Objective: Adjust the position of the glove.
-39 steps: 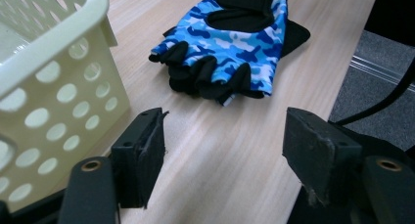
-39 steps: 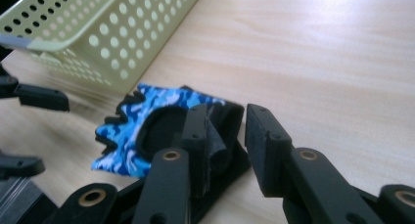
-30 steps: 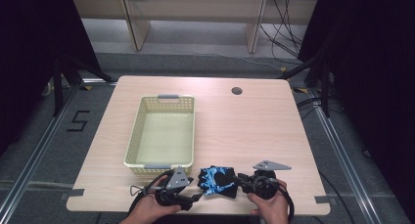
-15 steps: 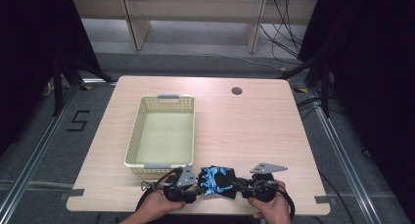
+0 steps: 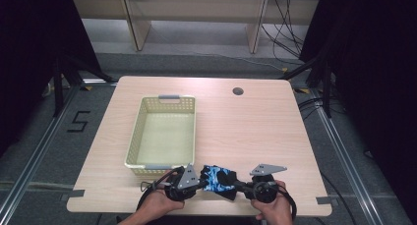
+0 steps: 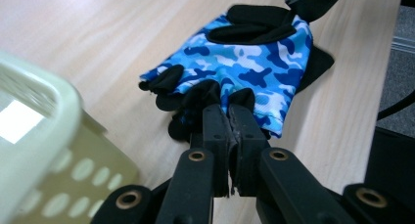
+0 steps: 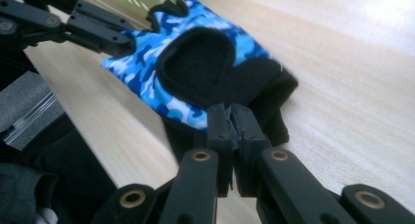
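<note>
A blue camouflage fingerless glove (image 5: 220,178) with black pads lies on the wooden table near its front edge, just right of the basket's near corner. My left gripper (image 5: 200,182) comes at it from the left. Its jaws have just been closing and are now shut on the glove's (image 6: 254,62) finger end, as the left gripper (image 6: 228,109) view shows. My right gripper (image 5: 241,185) comes from the right. Its jaws have also just been closing and pinch the black cuff edge of the glove (image 7: 195,62) in the right gripper (image 7: 230,109) view.
A pale yellow-green plastic basket (image 5: 162,100) with nothing in it stands on the left half of the table, its near rim (image 6: 44,136) close to my left gripper. A cable hole (image 5: 238,91) sits at the back. The table's front edge runs just under both hands.
Both grippers' jaws have closed onto opposite ends of the glove. The hands have barely shifted, and the glove stays in the same spot.
</note>
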Demonstrator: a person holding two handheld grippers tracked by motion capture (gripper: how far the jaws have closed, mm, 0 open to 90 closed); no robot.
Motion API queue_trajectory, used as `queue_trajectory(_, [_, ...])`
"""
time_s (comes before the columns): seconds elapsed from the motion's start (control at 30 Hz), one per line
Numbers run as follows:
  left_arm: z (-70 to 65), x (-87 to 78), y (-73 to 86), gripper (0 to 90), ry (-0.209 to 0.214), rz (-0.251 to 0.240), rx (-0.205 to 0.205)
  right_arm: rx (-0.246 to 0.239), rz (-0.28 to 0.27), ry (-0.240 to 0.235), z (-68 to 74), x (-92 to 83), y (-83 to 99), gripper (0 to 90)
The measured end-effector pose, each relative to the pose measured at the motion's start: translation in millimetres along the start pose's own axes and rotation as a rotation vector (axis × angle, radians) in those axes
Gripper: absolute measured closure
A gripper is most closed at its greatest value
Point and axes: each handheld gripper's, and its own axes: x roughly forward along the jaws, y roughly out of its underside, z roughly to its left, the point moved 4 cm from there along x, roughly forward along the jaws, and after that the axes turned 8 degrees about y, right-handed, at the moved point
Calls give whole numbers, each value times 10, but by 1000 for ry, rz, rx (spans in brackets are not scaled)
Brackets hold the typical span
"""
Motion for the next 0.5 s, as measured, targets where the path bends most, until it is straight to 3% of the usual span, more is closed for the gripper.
queue_trajectory(0.07, [20, -13, -45, 864, -19, 6, 9, 18, -11, -6, 52, -91, -3, 886])
queue_trajectory(0.1, [46, -13, -59, 864, -26, 17, 35, 35, -28, -24, 106, -129, 7, 887])
queue_trajectory(0.13, [57, 11, -66, 864, -32, 19, 22, 23, -51, -28, 130, -136, 14, 887])
queue_trajectory(0.17, [67, 42, -67, 864, -26, 19, 11, 56, -31, -23, 194, -167, 44, 887])
queue_trajectory(0.2, [87, 78, -58, 863, -27, 30, 10, 43, -49, -36, 211, -143, 68, 887])
queue_trajectory(0.23, [100, 109, -49, 863, -32, 38, 15, 37, -56, -18, 238, -119, 104, 887])
queue_trajectory(0.4, [108, 202, 22, 848, -41, 81, 27, 53, 31, -17, 294, 65, 230, 886])
queue_trajectory(0.5, [109, 220, 79, 822, -28, 87, 9, 44, 49, -7, 275, 101, 253, 876])
